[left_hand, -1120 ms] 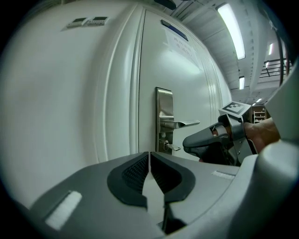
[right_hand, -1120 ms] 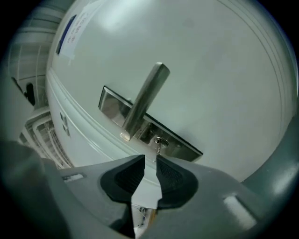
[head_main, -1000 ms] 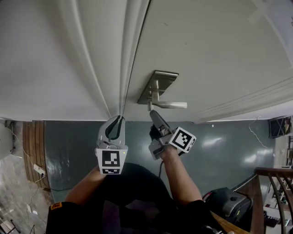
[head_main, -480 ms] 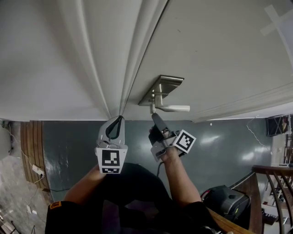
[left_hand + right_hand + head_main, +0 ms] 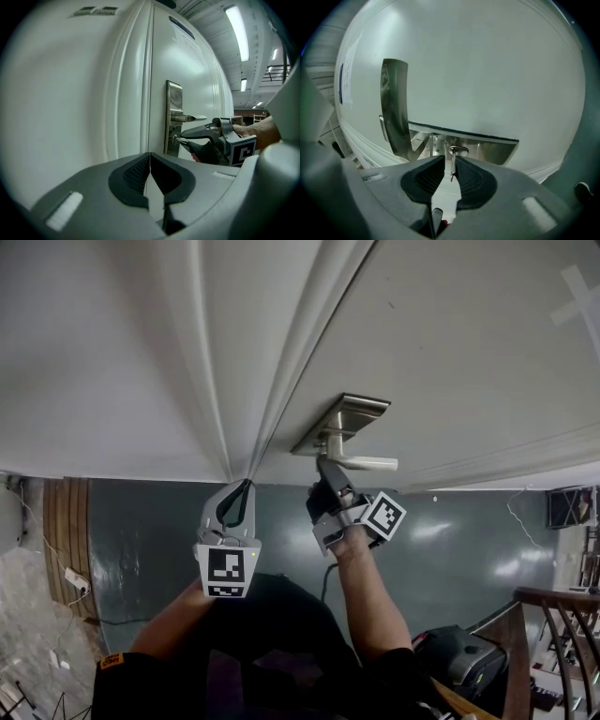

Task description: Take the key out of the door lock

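While the key (image 5: pixel 452 164) sits in the door lock (image 5: pixel 439 143) below the handle (image 5: pixel 395 108), the right gripper (image 5: pixel 449 160) holds its fingers (image 5: pixel 427 176) spread either side of it, the left gripper (image 5: pixel 150 157) its fingers (image 5: pixel 133 176) pressed together.

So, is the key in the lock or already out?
In. The key juts from the lock, between the open jaws of the right gripper, not yet gripped.

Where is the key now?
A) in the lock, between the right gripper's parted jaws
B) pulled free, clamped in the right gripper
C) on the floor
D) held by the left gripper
A: the key sticks out of the lock, the jaws of the right gripper apart beside it.
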Action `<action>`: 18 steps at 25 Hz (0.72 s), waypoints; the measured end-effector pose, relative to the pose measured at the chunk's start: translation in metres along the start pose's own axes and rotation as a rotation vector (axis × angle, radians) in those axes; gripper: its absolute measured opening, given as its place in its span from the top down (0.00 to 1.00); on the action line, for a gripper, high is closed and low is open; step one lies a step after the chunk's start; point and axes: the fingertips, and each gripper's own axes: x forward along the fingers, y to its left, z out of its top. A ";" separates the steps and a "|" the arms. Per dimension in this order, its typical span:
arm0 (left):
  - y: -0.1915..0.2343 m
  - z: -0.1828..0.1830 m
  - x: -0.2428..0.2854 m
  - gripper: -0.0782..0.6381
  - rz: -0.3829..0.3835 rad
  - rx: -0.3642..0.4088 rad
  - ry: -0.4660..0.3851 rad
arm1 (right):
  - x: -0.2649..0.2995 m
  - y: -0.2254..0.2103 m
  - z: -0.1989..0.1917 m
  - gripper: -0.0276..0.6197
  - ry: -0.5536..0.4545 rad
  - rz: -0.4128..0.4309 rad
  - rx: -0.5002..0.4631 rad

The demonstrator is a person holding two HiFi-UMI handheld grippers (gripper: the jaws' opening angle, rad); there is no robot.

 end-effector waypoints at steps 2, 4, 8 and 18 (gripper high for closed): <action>0.002 0.000 -0.002 0.86 0.008 -0.002 0.000 | 0.000 -0.003 0.000 0.89 -0.002 -0.012 0.008; 0.003 0.000 -0.003 0.86 0.015 -0.004 0.000 | 0.000 -0.005 0.000 0.93 -0.003 -0.022 0.008; 0.002 -0.001 -0.006 0.86 0.025 -0.003 0.002 | -0.001 -0.005 -0.001 0.93 -0.015 -0.031 0.012; -0.006 -0.002 -0.014 0.86 0.035 -0.018 -0.005 | -0.039 -0.003 -0.025 0.93 -0.005 -0.013 0.070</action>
